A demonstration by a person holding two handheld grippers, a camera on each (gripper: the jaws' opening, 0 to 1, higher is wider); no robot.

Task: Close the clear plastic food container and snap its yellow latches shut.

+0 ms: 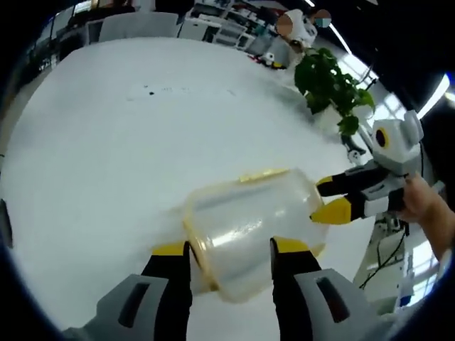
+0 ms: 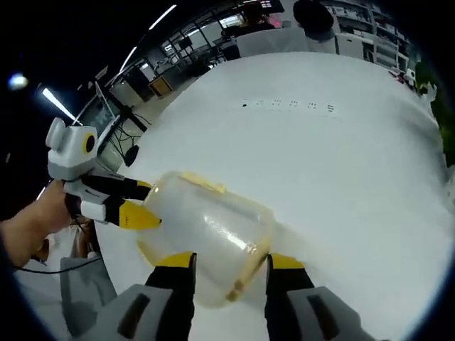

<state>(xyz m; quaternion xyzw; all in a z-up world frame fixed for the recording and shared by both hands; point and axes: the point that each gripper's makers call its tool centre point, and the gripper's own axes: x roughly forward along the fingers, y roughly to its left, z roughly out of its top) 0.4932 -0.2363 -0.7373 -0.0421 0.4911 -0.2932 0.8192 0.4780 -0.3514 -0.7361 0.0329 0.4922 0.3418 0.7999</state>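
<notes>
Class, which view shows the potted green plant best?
The left gripper view: the green plant stands whole at the table's far edge, leaves distinct. The right gripper view catches just a dark leafy sliver at its right edge.

1. The food container [image 1: 249,234] is clear plastic, kinda cloudy, with glossy highlights on its smooth wall.
2. Its yellow latches [image 1: 263,174] look like opaque plastic, hard to tell more through the blur.
3. The left gripper [image 1: 231,259] has matt grey shells and black jaws with yellow tips.
4. The table [image 1: 142,142] is plain white, smooth, pretty matt.
5. The plant [image 1: 330,85] has slightly shiny green leaves.
</notes>
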